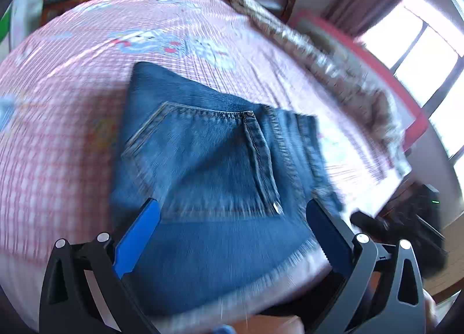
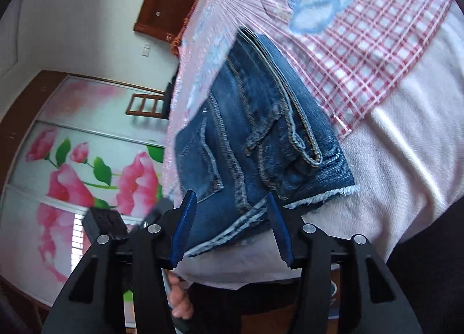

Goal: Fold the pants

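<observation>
Your folded blue denim pants (image 1: 214,165) lie in a compact rectangular bundle on the pink-and-white checked cotton bedsheet (image 1: 58,136), close to the near edge of the bed. A back pocket with tan stitching faces up, and a frayed white hem runs along the side nearest you.

Your left gripper (image 1: 232,212), black with blue rubber pads, is spread wide, its fingers straddling the bundle's near edge and holding nothing. In the right wrist view, your right gripper (image 2: 230,209) is partly open around the frayed corner of the pants (image 2: 261,131); whether its pads touch the cloth cannot be told, and no pinch is visible.

The likely risk: the bundle sits near the bed's edge, above a pale pink blanket (image 2: 391,174) that drapes downward. A snagged fringe thread or a careless pull away could drag the top layers toward you and undo the fold, or tip the stack off the edge.

The denim looks thick, stiff and heavily seamed, so layers may spring apart. The sheet is smooth and printed with pale blue cartoon figures (image 2: 324,0). The left view is motion-blurred.
</observation>
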A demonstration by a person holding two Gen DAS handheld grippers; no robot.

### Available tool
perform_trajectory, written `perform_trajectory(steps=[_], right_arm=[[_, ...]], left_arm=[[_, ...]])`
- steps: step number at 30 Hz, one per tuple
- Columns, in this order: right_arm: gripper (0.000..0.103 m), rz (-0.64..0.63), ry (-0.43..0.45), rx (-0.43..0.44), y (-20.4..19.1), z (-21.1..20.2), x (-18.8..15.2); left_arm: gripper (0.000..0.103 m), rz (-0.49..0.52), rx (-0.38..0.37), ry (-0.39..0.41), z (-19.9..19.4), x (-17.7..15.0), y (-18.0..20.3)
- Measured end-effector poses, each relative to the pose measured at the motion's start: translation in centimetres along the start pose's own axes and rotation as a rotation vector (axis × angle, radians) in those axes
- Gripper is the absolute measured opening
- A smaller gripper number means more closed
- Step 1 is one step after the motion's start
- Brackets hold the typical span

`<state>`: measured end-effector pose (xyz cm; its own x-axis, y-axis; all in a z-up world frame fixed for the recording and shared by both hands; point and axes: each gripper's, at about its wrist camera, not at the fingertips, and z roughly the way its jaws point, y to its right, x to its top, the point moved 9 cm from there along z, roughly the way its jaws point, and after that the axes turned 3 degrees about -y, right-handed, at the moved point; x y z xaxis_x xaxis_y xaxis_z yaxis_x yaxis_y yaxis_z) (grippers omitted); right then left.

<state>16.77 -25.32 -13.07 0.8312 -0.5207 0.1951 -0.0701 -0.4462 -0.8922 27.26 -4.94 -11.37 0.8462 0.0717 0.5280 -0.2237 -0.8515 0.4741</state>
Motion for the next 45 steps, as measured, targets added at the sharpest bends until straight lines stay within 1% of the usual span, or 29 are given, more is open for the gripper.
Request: perform_trajectory(steps=[2,5,6,8,11,13,16,17,19,20,21,23,26,29,30,32,33,35,37,38,40,41,42,43,45], right_arm=[[0.05,0.014,0.021,0.014,-0.1,-1.3,0.1],[0.05,0.06,0.07,0.038,0.7,-3.3,0.5],[0.05,0.074,0.077,0.037,1.1,-3.6,0.6],[0.05,0.092,0.099,0.01,2.0,-4.2,1.0],[0.05,0.114,0.12,-0.005,2.9,-4.3,1.3],[0.05,0.104,0.112,-0.019,3.1,-3.7,1.3],[0.05,0.105,0.107,-0.034,3.4,-2.8,2.1],[0.053,0.099,0.099,-0.046,3.4,-2.4,2.1],[0.061,0.079,0.089,-0.075,3.3,-1.4,2.4],[0.063,0.071,0.09,-0.077,3.1,-1.2,2.4],[0.064,0.066,0.092,-0.075,2.9,-1.1,2.6],[0.064,0.064,0.089,-0.082,2.9,-0.7,2.8],[0.064,0.066,0.086,-0.093,2.7,0.0,2.9],[0.064,0.042,0.075,-0.113,2.7,0.3,3.0],[0.063,0.027,0.069,-0.124,2.6,0.4,3.0],[0.031,-0.014,0.048,-0.146,2.3,0.8,2.7],[0.024,-0.019,0.031,-0.13,1.9,1.2,2.4],[0.023,-0.016,0.032,-0.088,0.9,1.1,2.0],[0.023,-0.015,0.032,-0.056,0.2,0.9,1.6],[0.023,-0.008,0.027,-0.052,0.5,0.9,1.4],[0.022,0.037,0.019,-0.099,3.0,1.1,0.9],[0.019,0.075,0.016,-0.096,4.4,1.4,0.7],[0.017,0.122,0.03,-0.043,5.4,1.4,0.7],[0.018,0.129,0.038,-0.032,5.4,1.3,0.7],[0.019,0.057,0.031,-0.093,4.4,1.2,0.7]], left_arm=[[0.101,-0.058,-0.06,0.015,-2.3,-2.1,-0.9],[0.101,-0.119,-0.118,0.0,-3.6,-5.6,-1.7],[0.101,-0.122,-0.125,-0.003,-3.7,-6.4,-1.8],[0.101,-0.116,-0.111,-0.006,-3.3,-7.4,-2.0],[0.101,-0.086,-0.105,-0.01,-2.2,-7.3,-1.8],[0.101,-0.071,-0.112,-0.01,-1.7,-6.9,-1.4],[0.101,-0.105,-0.122,-0.03,-1.3,-6.9,-1.7],[0.101,-0.124,-0.132,-0.031,-1.6,-7.2,-1.9],[0.101,-0.124,-0.128,-0.027,-2.3,-7.7,-1.8],[0.101,-0.108,-0.129,-0.021,-2.8,-8.0,-1.5],[0.101,-0.081,-0.151,-0.018,-3.2,-8.2,-0.7],[0.101,-0.029,-0.179,-0.02,-2.8,-7.9,0.8],[0.101,0.012,-0.166,-0.017,-1.7,-7.3,1.7],[0.101,-0.023,-0.115,-0.047,0.1,-7.3,0.6],[0.1,-0.031,-0.104,-0.046,0.5,-7.3,0.4],[0.1,-0.013,-0.064,-0.016,0.2,-7.2,0.5],[0.099,-0.009,-0.046,0.003,-0.1,-7.2,0.4],[0.091,-0.004,0.004,0.038,-0.8,-6.9,0.1],[0.09,-0.023,0.016,0.06,-1.3,-6.6,-0.8],[0.087,-0.045,0.022,0.056,-1.2,-6.6,-1.5],[0.083,-0.07,0.027,0.054,-1.1,-6.8,-2.2],[0.083,-0.068,0.028,0.051,-1.0,-6.9,-2.3],[0.083,-0.052,0.037,0.046,-0.9,-7.0,-2.2],[0.083,-0.039,0.045,0.045,-0.7,-7.0,-2.1],[0.084,-0.029,0.051,0.039,-0.4,-6.9,-2.0]])
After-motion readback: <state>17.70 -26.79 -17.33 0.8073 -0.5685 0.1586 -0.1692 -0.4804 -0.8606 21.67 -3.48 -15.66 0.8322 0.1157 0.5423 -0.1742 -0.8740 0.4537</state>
